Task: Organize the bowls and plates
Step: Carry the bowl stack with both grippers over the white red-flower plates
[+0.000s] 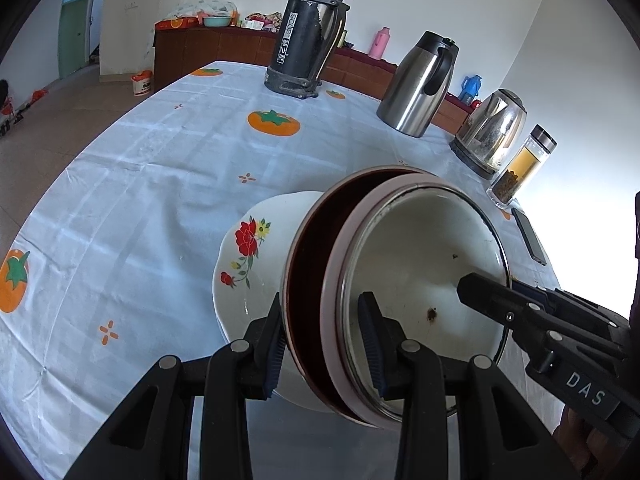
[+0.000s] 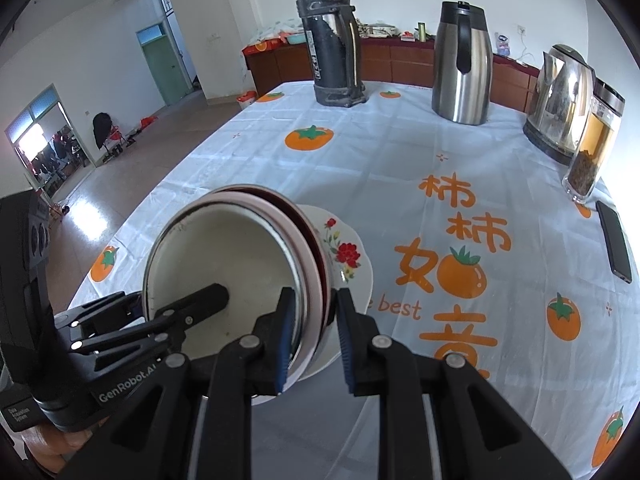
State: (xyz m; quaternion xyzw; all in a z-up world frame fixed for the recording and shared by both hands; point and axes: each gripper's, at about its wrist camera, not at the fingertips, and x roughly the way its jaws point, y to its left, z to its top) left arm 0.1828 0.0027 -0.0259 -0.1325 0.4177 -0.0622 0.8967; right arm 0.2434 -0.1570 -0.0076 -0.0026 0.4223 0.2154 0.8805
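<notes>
A nest of bowls sits tipped up above the near part of the tabletop [image 2: 400,168]: a cream-white enamel bowl [image 1: 424,248] with a dark rim lies inside a pink-rimmed bowl [image 1: 334,280], which in turn sits in a dark red bowl [image 1: 308,264]. Their open mouths face the person holding them. Just behind and under them is a white plate [image 1: 240,264] with scalloped edge and red flowers painted on it, resting on the tabletop; whether the bowls touch it I cannot tell.

Both tools grip the stack from opposite sides. The left tool [image 1: 322,344] is partly closed, its blue-padded fingers [image 1: 370,344] straddling the stacked rims, one pad inside the enamel bowl and the other against the outside of the red one. The right tool [image 2: 314,336] is closed narrower, with one pad inside the enamel bowl and the other outside the stack's wall, pinching the rims on the far side. A bit of a hand shows beneath each tool's body.

Further out, the tabletop wears a pale blue cloth printed with orange persimmons and orange lettering. Along its far edge stand a worn black vacuum flask [image 2: 332,40], a steel jug [image 2: 462,64], an electric kettle [image 2: 560,100] and a glass tea bottle [image 2: 594,144], with a dark phone [image 2: 614,240] lying flat near the bottle. Beyond is a wooden sideboard [image 2: 400,64].
</notes>
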